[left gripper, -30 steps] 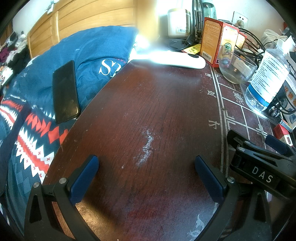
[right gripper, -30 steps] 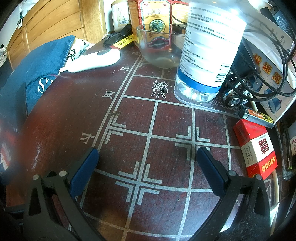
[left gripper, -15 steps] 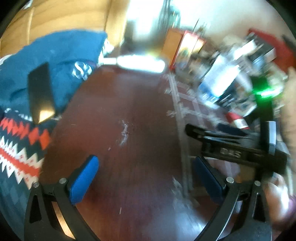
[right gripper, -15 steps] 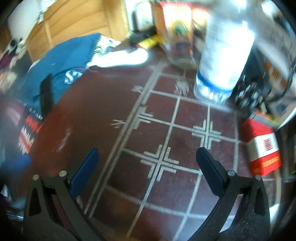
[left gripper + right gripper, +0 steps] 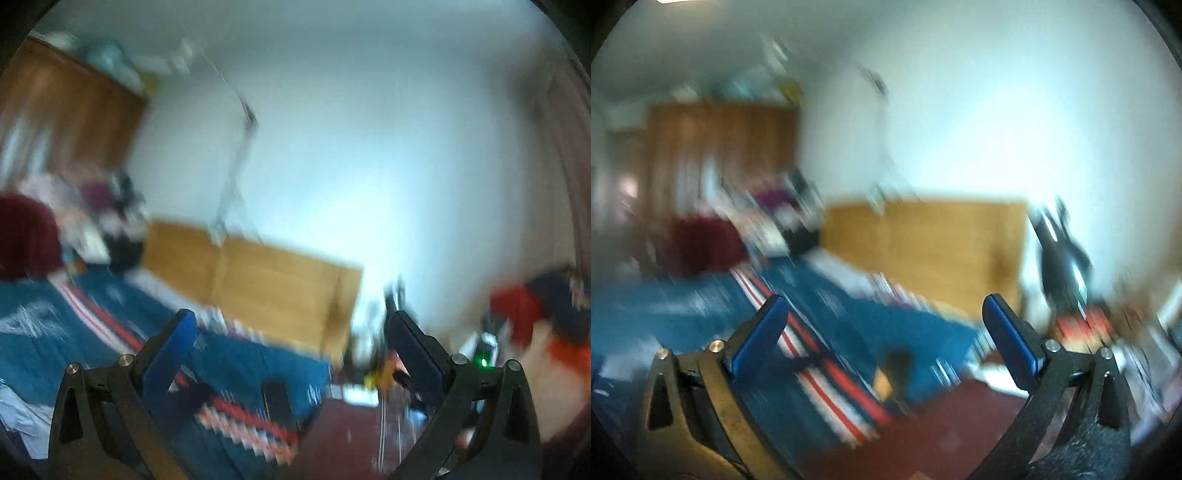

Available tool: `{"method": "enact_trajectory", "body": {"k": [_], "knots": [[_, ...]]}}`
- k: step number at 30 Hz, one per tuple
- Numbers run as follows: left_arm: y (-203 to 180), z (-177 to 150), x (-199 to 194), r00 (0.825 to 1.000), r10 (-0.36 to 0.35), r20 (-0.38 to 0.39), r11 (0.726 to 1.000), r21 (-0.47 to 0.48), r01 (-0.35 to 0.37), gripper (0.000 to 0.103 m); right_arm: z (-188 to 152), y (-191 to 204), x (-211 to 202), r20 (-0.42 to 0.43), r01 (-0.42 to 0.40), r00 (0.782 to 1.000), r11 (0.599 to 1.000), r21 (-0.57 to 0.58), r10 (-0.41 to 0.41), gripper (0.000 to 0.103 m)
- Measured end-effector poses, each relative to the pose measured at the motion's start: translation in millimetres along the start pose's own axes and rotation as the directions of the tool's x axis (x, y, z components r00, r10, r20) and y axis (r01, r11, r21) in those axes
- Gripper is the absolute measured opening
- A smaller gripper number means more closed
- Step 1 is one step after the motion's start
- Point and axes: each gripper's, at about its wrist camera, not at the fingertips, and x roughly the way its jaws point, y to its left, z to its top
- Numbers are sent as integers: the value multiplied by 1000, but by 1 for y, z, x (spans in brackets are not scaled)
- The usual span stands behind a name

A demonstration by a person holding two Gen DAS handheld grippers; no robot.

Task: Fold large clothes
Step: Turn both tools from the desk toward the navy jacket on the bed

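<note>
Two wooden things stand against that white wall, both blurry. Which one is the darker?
The tall wardrobe on the left is darker, a reddish brown. The low headboard behind the blue bedding is pale honey-yellow.

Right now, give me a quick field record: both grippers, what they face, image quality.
left gripper: open, holding nothing
right gripper: open, holding nothing
facing: blue patterned bedding, wooden headboard, white wall
table: dark red table edge low in both views
phone: dark phone lying on the bedding
image quality: heavy motion blur, fine detail unreadable
garment to fold: cannot tell
</note>
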Motion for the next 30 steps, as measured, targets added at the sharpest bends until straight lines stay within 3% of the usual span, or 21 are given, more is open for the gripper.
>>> {"method": "enact_trajectory", "body": {"k": [2,5,8,10,12,14,16,17,19,20,21,23,24,27,30], "knots": [[19,4,-44,995,93,43,994,-54,-91,103,3,28,-3,57,-47,997,997,-53,50,103],[41,0,-84,981,192,-5,978,-76,-192,103,-8,67,4,4,-131,991,982,-132,133,103],[52,-5,-135,950,311,9,950,-37,-310,103,-31,108,15,-54,-194,981,953,-231,186,103],[62,-6,-172,919,394,37,919,-28,-393,103,-54,129,29,-126,-252,966,936,-245,227,103],[84,-17,-200,870,492,25,871,-22,-491,103,-84,151,56,-261,-352,919,912,-210,294,103],[116,-35,-214,792,611,-25,791,-17,-611,103,-108,172,80,-356,-392,883,899,-197,307,103],[146,-53,-223,734,676,-64,735,-9,-678,103,-144,193,125,-467,-419,836,885,-205,288,103],[169,-68,-221,695,711,-104,698,-11,-716,103,-156,199,137,-506,-436,812,878,-196,291,103],[206,-96,-218,651,740,-169,655,-37,-755,103,-181,209,172,-582,-455,760,876,-162,288,103],[226,-109,-216,622,756,-204,627,-46,-778,103,-193,210,195,-624,-465,723,876,-124,296,103],[244,-125,-212,595,769,-232,603,-44,-796,103,-200,208,209,-645,-464,703,881,-94,301,103],[277,-150,-201,557,777,-294,570,-46,-820,103,-215,191,252,-698,-445,629,895,35,341,103],[294,-164,-195,539,779,-321,556,-45,-830,103,-220,180,272,-711,-418,614,905,75,342,103],[333,-198,-174,499,771,-395,528,-40,-848,103,-225,159,311,-726,-300,642,952,58,247,103],[365,-223,-152,485,756,-440,517,-53,-854,103,-231,139,351,-738,-188,668,981,-39,98,103]]}}
